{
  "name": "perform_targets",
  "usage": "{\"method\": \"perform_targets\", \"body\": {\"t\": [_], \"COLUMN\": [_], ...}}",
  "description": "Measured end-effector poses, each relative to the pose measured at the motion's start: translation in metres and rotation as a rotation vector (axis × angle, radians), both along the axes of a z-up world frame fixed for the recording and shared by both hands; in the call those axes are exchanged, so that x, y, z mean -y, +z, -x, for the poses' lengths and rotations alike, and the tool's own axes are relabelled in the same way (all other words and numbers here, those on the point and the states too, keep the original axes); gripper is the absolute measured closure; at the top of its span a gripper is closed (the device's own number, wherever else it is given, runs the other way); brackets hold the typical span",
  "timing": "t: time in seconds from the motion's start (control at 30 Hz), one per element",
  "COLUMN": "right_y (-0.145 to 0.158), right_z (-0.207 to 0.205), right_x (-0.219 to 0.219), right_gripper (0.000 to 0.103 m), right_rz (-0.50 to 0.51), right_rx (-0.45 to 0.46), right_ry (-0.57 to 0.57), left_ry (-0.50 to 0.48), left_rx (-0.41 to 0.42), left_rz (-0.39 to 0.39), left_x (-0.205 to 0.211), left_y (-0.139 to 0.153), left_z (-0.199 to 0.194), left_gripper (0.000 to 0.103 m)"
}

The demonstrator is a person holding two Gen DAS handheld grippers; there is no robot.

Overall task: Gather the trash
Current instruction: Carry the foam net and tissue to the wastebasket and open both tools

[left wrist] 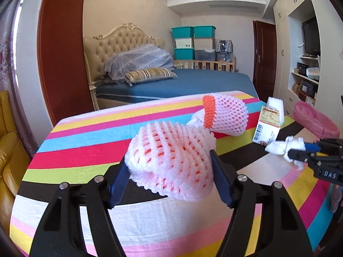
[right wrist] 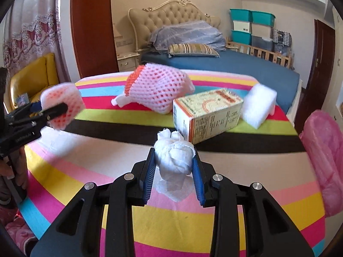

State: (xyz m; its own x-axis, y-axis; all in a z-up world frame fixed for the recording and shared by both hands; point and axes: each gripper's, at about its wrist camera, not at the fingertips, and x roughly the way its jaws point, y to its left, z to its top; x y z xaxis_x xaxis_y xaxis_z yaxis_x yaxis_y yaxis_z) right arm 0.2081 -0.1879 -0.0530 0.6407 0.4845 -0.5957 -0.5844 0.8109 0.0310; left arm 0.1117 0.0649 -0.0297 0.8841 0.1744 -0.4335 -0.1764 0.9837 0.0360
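My left gripper [left wrist: 169, 162] is shut on a pink foam fruit net [left wrist: 171, 160] and holds it above the striped tablecloth [left wrist: 85, 141]. It also shows in the right wrist view [right wrist: 62, 107] at the left. My right gripper [right wrist: 173, 160] is shut on a crumpled white tissue [right wrist: 174, 156], seen at the right in the left wrist view [left wrist: 283, 147]. On the table lie a second foam net with an orange end [right wrist: 156, 90], a cardboard medicine box [right wrist: 205, 115] and a white foam block [right wrist: 258, 107].
A pink plastic trash bag [right wrist: 325, 162] hangs at the table's right edge, also in the left wrist view [left wrist: 315, 120]. A bed [left wrist: 193, 81] stands behind the table. A yellow armchair [right wrist: 30, 81] is at the left. Shelves [left wrist: 306, 77] line the right wall.
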Motion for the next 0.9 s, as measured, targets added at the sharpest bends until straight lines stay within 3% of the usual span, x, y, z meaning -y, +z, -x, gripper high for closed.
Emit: {"method": "perform_targets", "body": {"t": [0.3,0.9], "right_y": [0.006,0.006], "right_z": [0.002,0.012], "right_x": [0.008,0.003], "right_gripper": [0.071,0.071], "right_rz": [-0.037,-0.003], "right_rx": [0.036,0.095], "right_ry": [-0.047,-0.057], "left_ry": [-0.006,0.019], "left_rx": [0.009,0.025], "left_rz": [-0.005,-0.012], "left_x": [-0.002,-0.006], "left_y": [0.001,-0.001], "left_z": [0.001,0.007], "left_gripper": [0.034,0.034]}}
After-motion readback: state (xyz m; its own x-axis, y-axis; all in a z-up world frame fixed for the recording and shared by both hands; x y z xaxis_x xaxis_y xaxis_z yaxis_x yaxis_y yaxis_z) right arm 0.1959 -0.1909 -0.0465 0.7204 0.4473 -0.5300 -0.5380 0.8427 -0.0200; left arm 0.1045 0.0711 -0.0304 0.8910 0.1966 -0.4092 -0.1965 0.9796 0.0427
